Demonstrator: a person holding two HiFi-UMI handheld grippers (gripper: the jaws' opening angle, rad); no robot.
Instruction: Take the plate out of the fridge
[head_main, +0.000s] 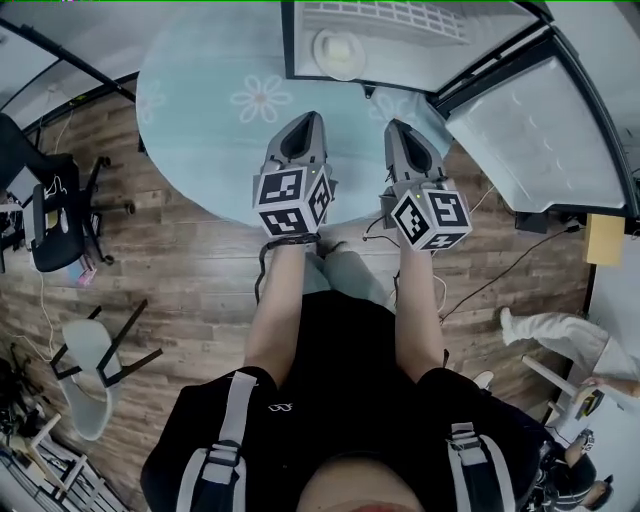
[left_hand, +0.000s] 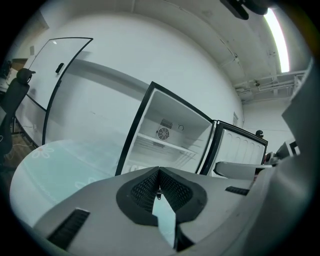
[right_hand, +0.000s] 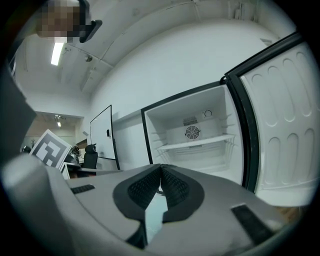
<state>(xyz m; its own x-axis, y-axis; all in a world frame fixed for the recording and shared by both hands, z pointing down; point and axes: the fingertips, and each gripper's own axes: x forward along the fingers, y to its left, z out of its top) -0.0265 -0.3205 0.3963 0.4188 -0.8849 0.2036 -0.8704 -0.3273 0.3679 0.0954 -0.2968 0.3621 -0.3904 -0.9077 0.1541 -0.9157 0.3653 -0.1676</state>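
In the head view a small fridge (head_main: 400, 35) stands open on the floor ahead, its door (head_main: 530, 130) swung out to the right. A white plate (head_main: 340, 50) with something pale on it lies on the fridge's bottom. My left gripper (head_main: 308, 118) and right gripper (head_main: 397, 126) hover side by side over the pale blue rug (head_main: 200, 120), short of the fridge, both shut and empty. In the left gripper view the jaws (left_hand: 159, 173) meet below the fridge's shelf (left_hand: 162, 144). The right gripper view has its jaws (right_hand: 161, 168) closed before the fridge interior (right_hand: 195, 137). Neither gripper view shows the plate.
A black office chair (head_main: 55, 215) and a tipped white chair (head_main: 95, 370) stand on the wooden floor at left. Cables (head_main: 520, 265) run across the floor at right, near another person's legs (head_main: 560, 335). A whiteboard (left_hand: 60, 85) leans on the wall left of the fridge.
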